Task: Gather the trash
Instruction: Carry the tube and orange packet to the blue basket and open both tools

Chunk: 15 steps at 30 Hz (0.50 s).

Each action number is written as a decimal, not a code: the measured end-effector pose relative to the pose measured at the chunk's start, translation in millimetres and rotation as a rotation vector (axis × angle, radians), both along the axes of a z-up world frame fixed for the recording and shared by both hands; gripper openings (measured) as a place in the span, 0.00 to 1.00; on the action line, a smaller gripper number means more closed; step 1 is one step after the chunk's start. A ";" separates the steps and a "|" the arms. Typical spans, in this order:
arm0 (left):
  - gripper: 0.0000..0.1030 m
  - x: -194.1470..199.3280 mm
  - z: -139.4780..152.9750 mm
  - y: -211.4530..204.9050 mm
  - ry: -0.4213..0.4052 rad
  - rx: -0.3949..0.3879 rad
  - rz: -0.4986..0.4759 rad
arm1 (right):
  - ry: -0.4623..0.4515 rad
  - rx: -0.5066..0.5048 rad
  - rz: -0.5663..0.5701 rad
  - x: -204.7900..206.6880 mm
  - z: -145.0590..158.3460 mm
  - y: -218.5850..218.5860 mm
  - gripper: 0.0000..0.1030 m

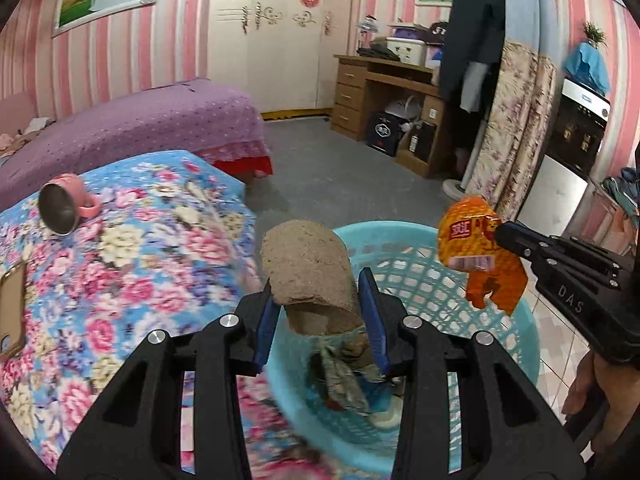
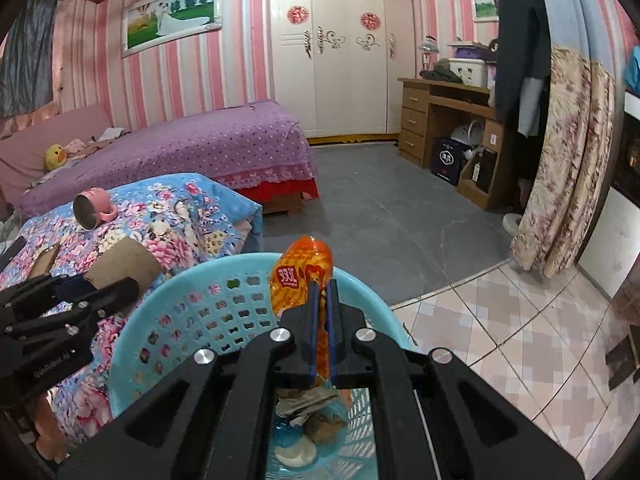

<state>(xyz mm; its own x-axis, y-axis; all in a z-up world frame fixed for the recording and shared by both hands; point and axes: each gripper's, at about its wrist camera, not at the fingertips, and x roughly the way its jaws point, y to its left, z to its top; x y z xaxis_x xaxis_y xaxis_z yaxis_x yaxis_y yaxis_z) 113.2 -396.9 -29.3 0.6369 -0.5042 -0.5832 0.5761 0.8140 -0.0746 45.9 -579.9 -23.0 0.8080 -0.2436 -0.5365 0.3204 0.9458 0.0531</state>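
My left gripper [image 1: 318,300] is shut on a brown cardboard tube [image 1: 308,268] and holds it over the near rim of the light blue basket [image 1: 404,276]. The tube also shows in the right wrist view [image 2: 124,266]. My right gripper [image 2: 322,292] is shut on an orange snack wrapper [image 2: 298,276] above the basket [image 2: 188,292]. The wrapper hangs over the basket's right side in the left wrist view [image 1: 476,256]. Crumpled paper and other trash [image 2: 308,412] lie in the basket's bottom.
The basket stands beside a table with a floral blue cloth [image 1: 132,248]. A pink cup [image 1: 66,208] lies tipped on it, and a phone [image 1: 10,312] is at its left edge. A purple bed [image 2: 200,148], a desk [image 2: 440,116] and grey floor lie beyond.
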 end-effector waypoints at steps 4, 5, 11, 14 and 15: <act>0.44 2.4 -3.7 -11.1 0.009 0.007 -0.001 | 0.007 0.015 -0.001 -0.5 -4.4 -3.9 0.04; 0.52 4.6 -3.3 -10.6 0.012 0.008 0.001 | 0.007 0.019 0.000 -0.8 -5.5 -4.0 0.04; 0.81 10.2 3.6 12.1 -0.010 0.017 0.068 | 0.010 0.021 0.012 5.8 -9.1 2.1 0.04; 0.91 13.1 10.3 37.2 -0.028 0.025 0.120 | 0.006 0.030 0.020 9.0 -11.1 6.3 0.05; 0.91 13.6 12.2 45.7 -0.033 0.026 0.135 | 0.011 0.026 0.020 10.8 -11.5 8.5 0.05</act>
<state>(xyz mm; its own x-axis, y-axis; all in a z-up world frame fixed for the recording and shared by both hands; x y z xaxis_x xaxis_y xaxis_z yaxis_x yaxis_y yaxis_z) 126.8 -351.2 -17.1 0.7167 -0.3980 -0.5726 0.4631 0.8856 -0.0359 56.7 -571.4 -34.6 0.8068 -0.2132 -0.5510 0.3021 0.9504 0.0746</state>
